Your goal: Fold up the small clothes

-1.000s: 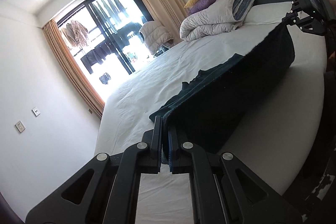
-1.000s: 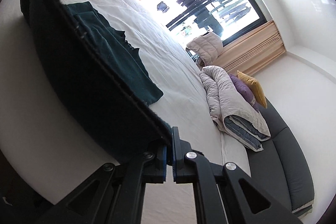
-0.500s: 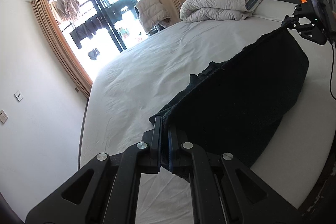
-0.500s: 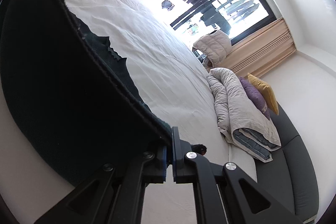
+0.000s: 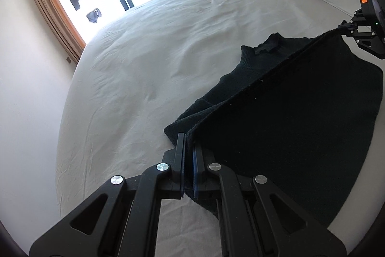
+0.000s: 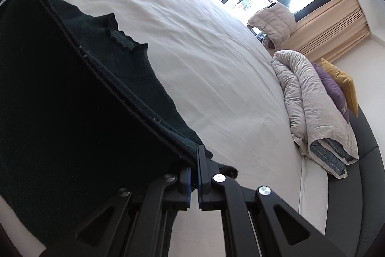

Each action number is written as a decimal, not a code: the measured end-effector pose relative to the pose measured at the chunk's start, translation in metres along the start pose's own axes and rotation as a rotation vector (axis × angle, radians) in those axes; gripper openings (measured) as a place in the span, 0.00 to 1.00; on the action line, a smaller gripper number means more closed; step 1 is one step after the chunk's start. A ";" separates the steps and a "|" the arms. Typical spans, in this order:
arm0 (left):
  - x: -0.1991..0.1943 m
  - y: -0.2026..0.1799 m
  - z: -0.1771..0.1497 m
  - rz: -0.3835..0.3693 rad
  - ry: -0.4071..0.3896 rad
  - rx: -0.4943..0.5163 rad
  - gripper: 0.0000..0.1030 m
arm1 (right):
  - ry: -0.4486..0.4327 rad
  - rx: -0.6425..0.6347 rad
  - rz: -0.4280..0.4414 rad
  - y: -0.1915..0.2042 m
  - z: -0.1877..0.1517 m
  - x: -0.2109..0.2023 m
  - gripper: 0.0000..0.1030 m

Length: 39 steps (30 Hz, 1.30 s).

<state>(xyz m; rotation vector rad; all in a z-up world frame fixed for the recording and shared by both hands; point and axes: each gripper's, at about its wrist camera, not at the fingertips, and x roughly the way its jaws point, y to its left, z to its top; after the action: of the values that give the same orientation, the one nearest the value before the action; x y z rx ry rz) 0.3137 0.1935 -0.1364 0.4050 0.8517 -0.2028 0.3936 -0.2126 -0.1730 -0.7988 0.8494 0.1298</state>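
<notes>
Now, at the bottom of each wrist view your left gripper (image 5: 189, 148) and right gripper (image 6: 195, 161) have their jaws pinched on the hem corners of the dark sweater (image 5: 300, 112). Keep that edge taut and level as you carry it toward the collar (image 6: 125, 40), which lies mid-frame on the white bed (image 5: 144, 64). The rolled duvet (image 6: 312, 107) sits beyond, well apart.

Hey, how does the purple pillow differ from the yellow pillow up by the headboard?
The purple pillow lies against the folded duvet; the yellow pillow sits behind it, against the wall. The purple one looks rounded and puffy, the yellow one flatter with a sharp corner. Both rest at the head of the bed, untouched by either gripper.
</notes>
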 end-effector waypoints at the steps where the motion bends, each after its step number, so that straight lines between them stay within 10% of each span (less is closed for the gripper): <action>1: 0.009 0.000 0.003 -0.004 0.009 -0.003 0.03 | 0.015 0.004 0.014 0.001 0.003 0.009 0.04; 22: 0.095 0.033 0.034 0.035 0.088 -0.147 0.08 | 0.140 0.146 0.135 -0.005 0.021 0.079 0.05; 29: 0.076 0.065 0.024 0.063 0.028 -0.296 0.08 | 0.179 0.343 0.139 -0.036 0.011 0.083 0.54; 39: 0.032 0.080 -0.023 -0.274 0.007 -0.620 0.08 | 0.149 0.871 0.318 -0.100 -0.065 0.073 0.65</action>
<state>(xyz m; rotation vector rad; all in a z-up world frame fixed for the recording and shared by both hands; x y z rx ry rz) 0.3454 0.2750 -0.1527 -0.2924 0.9271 -0.1787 0.4431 -0.3421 -0.1930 0.1472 1.0496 -0.0271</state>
